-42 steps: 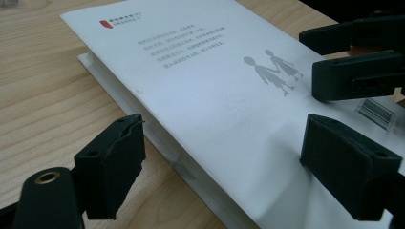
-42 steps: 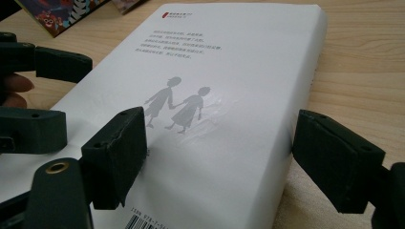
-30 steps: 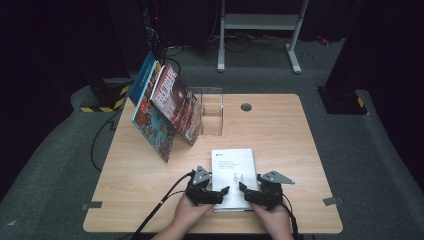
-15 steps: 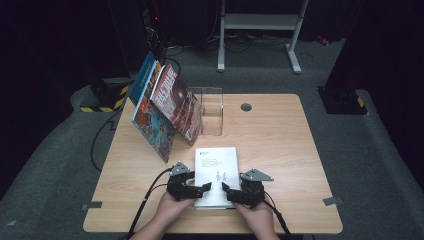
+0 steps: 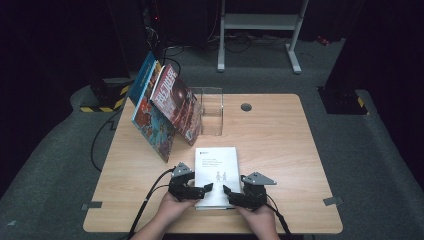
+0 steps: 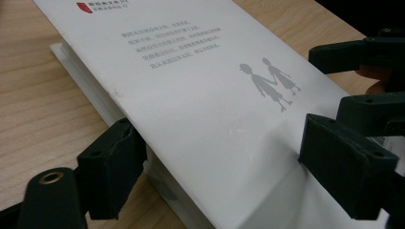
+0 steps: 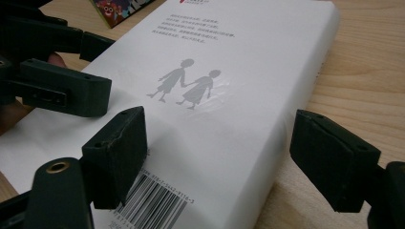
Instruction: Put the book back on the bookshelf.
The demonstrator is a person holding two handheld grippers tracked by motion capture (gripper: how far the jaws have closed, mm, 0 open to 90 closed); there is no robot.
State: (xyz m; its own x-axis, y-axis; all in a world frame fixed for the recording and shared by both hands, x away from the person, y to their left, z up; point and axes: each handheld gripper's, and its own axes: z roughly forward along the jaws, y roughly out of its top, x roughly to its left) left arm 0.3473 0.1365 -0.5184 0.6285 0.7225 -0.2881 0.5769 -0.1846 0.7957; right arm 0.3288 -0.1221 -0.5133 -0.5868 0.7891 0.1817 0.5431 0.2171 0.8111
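A white book (image 5: 217,172) lies back cover up near the table's front edge, with two small grey figures printed on it (image 6: 270,83) and a barcode (image 7: 153,202). My left gripper (image 5: 209,189) is at its near left corner. In the left gripper view, one jaw is against the page edge and the other presses on the cover (image 6: 219,167); these jaws have just been closing on that corner. My right gripper (image 5: 226,191) holds the near right corner, with one jaw on the cover by the barcode and the other outside the spine (image 7: 219,157).
Several colourful books (image 5: 165,107) lean against a clear acrylic stand (image 5: 211,112) at the back left of the wooden table (image 5: 280,150). A round grommet hole (image 5: 246,106) sits at the back centre. Cables trail from the grippers off the front edge.
Both grippers and the white book between them have shifted left across the table. The leaning books have not moved.
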